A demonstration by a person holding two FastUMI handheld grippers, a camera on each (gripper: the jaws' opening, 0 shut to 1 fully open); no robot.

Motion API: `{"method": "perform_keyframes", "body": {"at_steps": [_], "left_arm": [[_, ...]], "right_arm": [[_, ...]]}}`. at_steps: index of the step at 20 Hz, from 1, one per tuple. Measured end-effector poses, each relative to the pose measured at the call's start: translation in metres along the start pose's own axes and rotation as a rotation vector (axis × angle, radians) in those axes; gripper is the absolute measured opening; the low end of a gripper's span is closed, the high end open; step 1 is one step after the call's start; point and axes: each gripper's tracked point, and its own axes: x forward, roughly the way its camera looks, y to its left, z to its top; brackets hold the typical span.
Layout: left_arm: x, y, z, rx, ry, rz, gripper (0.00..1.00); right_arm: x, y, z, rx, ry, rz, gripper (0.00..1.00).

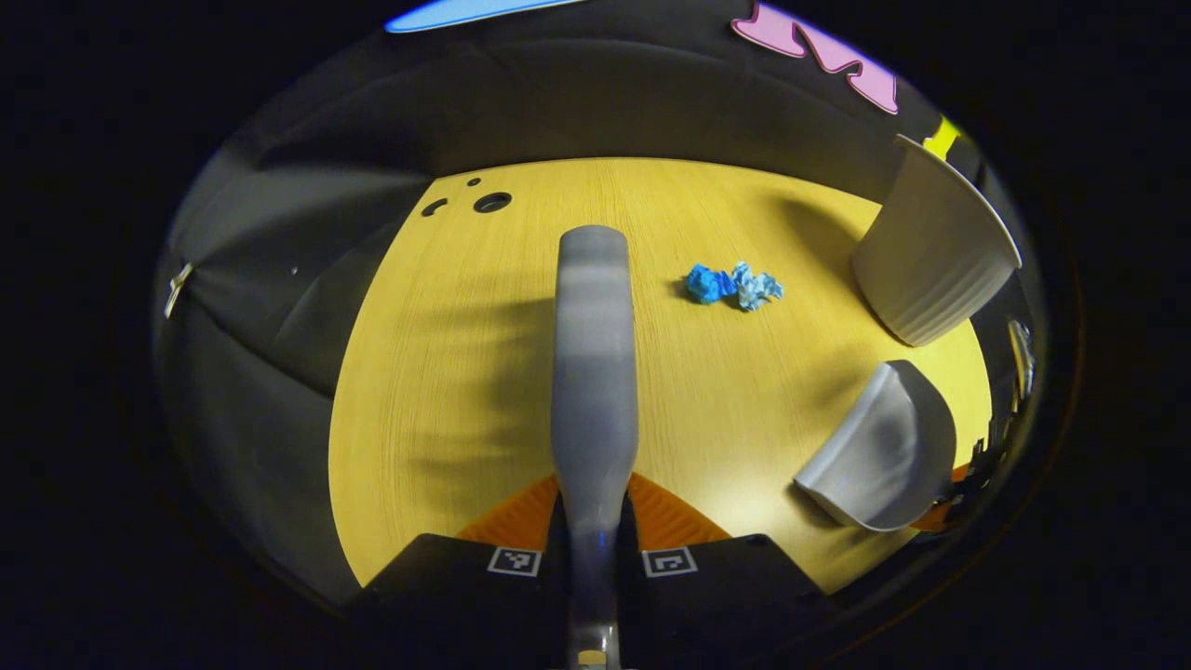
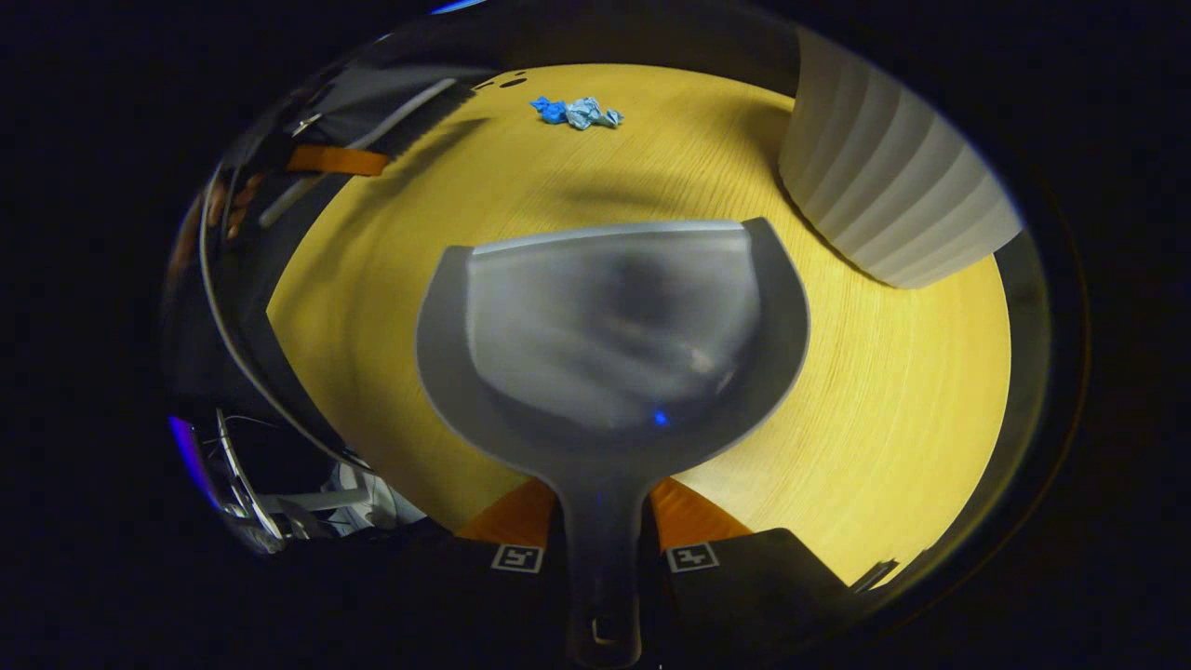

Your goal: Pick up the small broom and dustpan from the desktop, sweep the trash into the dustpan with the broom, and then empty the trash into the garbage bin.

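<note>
In the left gripper view, my left gripper (image 1: 593, 507) is shut on the grey small broom (image 1: 593, 363), which points forward over the wooden desktop (image 1: 447, 372). Crumpled blue trash (image 1: 735, 285) lies ahead and to the right of the broom's tip. The grey dustpan (image 1: 884, 447) hovers at the right, near the white garbage bin (image 1: 930, 251). In the right gripper view, my right gripper (image 2: 603, 510) is shut on the dustpan (image 2: 614, 326) by its handle, mouth facing the trash (image 2: 577, 112) far ahead. The broom (image 2: 423, 116) and left gripper (image 2: 335, 160) show at the upper left.
The ribbed white bin (image 2: 893, 186) stands on the desk close to the dustpan's right front corner. Small round holes (image 1: 491, 201) mark the desk's far left corner. Black cloth surrounds the desk, and its left edge (image 1: 349, 372) drops off.
</note>
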Motion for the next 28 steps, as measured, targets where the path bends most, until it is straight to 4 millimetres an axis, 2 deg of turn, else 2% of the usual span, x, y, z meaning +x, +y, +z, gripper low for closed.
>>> {"method": "perform_keyframes", "body": {"at_steps": [6, 8, 10, 15, 19, 23, 24, 28], "left_arm": [[0.053, 0.005, 0.058, 0.321, 0.060, 0.041, 0.25], [0.065, -0.005, 0.070, 0.434, 0.073, 0.040, 0.29], [0.076, -0.014, 0.085, 0.534, 0.081, 0.033, 0.25], [0.090, -0.043, 0.098, 0.705, 0.085, -0.028, 0.25], [0.083, -0.067, 0.093, 0.894, 0.090, -0.148, 0.26], [0.070, -0.087, 0.080, 0.896, 0.112, -0.253, 0.26], [0.065, -0.095, 0.069, 0.893, 0.128, -0.279, 0.29], [0.044, -0.124, 0.026, 0.861, 0.171, -0.349, 0.26]], "right_arm": [[-0.012, -0.011, 0.014, -0.027, -0.031, 0.025, 0.33], [-0.012, -0.017, 0.016, -0.025, -0.038, 0.028, 0.33], [-0.015, -0.017, 0.017, -0.024, -0.045, 0.040, 0.33], [-0.014, -0.020, 0.014, -0.063, -0.046, 0.044, 0.33], [-0.021, -0.021, 0.015, -0.096, -0.047, 0.038, 0.33], [-0.019, -0.024, 0.013, -0.108, -0.054, 0.035, 0.33], [-0.018, -0.024, 0.012, -0.108, -0.054, 0.035, 0.33], [-0.014, -0.025, 0.011, -0.109, -0.064, 0.037, 0.33]]}}
